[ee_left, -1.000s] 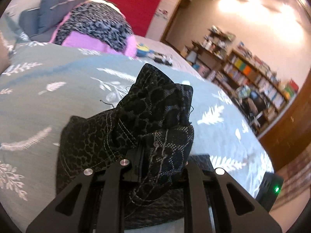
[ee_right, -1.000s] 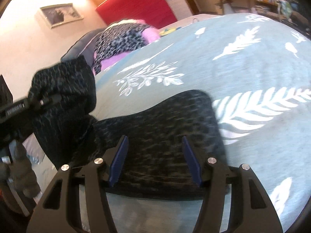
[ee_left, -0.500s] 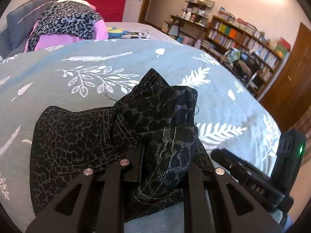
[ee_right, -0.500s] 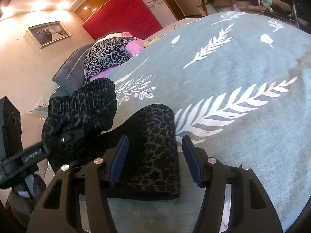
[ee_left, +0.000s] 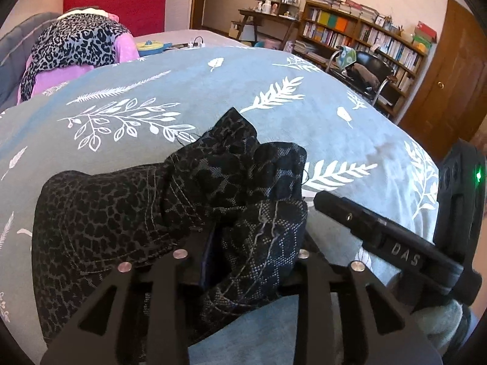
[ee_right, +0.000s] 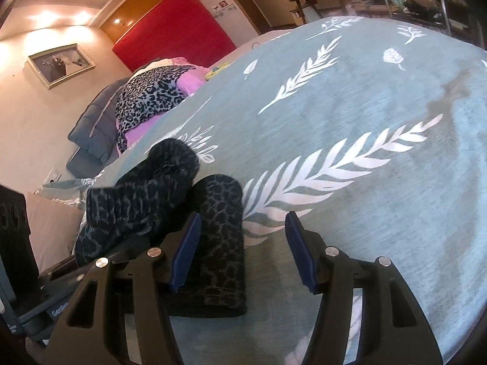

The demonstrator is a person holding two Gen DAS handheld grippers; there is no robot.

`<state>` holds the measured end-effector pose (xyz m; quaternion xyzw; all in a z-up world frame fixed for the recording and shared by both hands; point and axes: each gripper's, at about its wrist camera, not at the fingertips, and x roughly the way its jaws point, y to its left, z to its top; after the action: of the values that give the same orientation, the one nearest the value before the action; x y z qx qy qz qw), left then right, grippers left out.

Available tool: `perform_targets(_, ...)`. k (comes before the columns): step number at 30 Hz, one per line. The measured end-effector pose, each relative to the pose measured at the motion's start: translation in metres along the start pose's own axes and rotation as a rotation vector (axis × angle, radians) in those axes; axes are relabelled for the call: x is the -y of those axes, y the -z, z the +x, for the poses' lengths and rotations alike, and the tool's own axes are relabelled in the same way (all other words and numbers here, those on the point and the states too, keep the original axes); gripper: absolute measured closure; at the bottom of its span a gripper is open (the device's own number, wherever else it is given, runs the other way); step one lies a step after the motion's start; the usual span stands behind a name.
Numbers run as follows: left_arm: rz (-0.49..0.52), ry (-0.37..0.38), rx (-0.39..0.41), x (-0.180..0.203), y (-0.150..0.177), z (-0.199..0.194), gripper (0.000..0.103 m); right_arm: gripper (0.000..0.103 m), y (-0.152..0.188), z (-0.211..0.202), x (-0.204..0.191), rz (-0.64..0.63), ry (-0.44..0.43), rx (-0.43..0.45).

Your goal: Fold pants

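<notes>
The black leopard-print pants (ee_left: 100, 222) lie partly folded on the grey-blue bedspread (ee_left: 213, 91). My left gripper (ee_left: 243, 243) is shut on a bunched end of the pants and holds it just above the folded part. In the right wrist view the pants (ee_right: 219, 231) lie at the left, with the bunched end (ee_right: 146, 194) raised beside them. My right gripper (ee_right: 243, 249) is open and empty, its blue pads (ee_right: 185, 249) astride the right edge of the folded pants. The right gripper also shows in the left wrist view (ee_left: 386, 240), close at the right.
A pile of leopard and pink clothes (ee_left: 73, 51) lies at the far end of the bed. Bookshelves (ee_left: 365, 36), a desk and a chair (ee_left: 365, 73) stand beyond the bed's right side. A brown door (ee_left: 450, 70) is at far right.
The left gripper has carried the bunched end of the pants rightward over the folded part. The right gripper has shifted right, so the pants now lie under its left finger.
</notes>
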<state>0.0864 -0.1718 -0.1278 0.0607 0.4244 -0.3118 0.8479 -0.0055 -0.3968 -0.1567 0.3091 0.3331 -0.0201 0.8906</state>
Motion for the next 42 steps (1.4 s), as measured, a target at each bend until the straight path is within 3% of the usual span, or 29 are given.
perform_targets(1, 0.004, 0.035, -0.005, 0.000, 0.001, -0.001, 0.041, 0.044, -0.001, -0.001, 0.002, 0.004, 0.003, 0.002)
perform_targets(2, 0.005, 0.058, -0.002, 0.003, 0.001, -0.003, 0.036, 0.044, -0.001, -0.001, 0.003, 0.008, 0.007, 0.003)
perform_targets(7, 0.058, 0.128, 0.012, 0.014, 0.009, -0.017, 0.035, 0.044, -0.001, -0.004, 0.003, 0.018, -0.002, 0.005)
perform_targets(12, -0.012, 0.152, -0.011, -0.009, 0.020, -0.030, 0.035, 0.044, -0.001, -0.011, -0.008, 0.025, -0.092, -0.010)
perform_targets(18, -0.169, 0.088, 0.009, -0.061, 0.031, -0.049, 0.035, 0.044, 0.007, 0.009, -0.023, 0.090, -0.212, -0.108)
perform_targets(24, -0.298, 0.022, 0.043, -0.109, 0.041, -0.065, 0.035, 0.037, 0.010, 0.032, -0.048, 0.061, -0.174, -0.149)
perform_targets(25, -0.322, 0.008, 0.044, -0.117, 0.043, -0.066, 0.035, 0.039, 0.010, 0.035, -0.053, 0.043, -0.149, -0.151)
perform_targets(28, -0.371, -0.018, 0.053, -0.136, 0.048, -0.073, 0.035, 0.082, 0.007, 0.032, -0.073, -0.041, -0.114, -0.137)
perform_targets(30, -0.387, -0.032, 0.060, -0.144, 0.049, -0.078, 0.035, 0.091, 0.002, 0.024, -0.082, -0.093, -0.081, -0.110)
perform_targets(35, -0.411, -0.057, 0.062, -0.161, 0.055, -0.082, 0.035, 0.099, -0.014, 0.007, -0.069, -0.095, -0.043, -0.055)
perform_targets(39, -0.417, -0.055, 0.023, -0.163, 0.062, -0.073, 0.035, 0.103, -0.008, 0.017, -0.046, -0.133, 0.120, -0.067)
perform_targets(42, -0.406, -0.054, 0.007, -0.158, 0.069, -0.068, 0.035, 0.098, -0.006, 0.003, -0.059, -0.163, 0.052, -0.031)
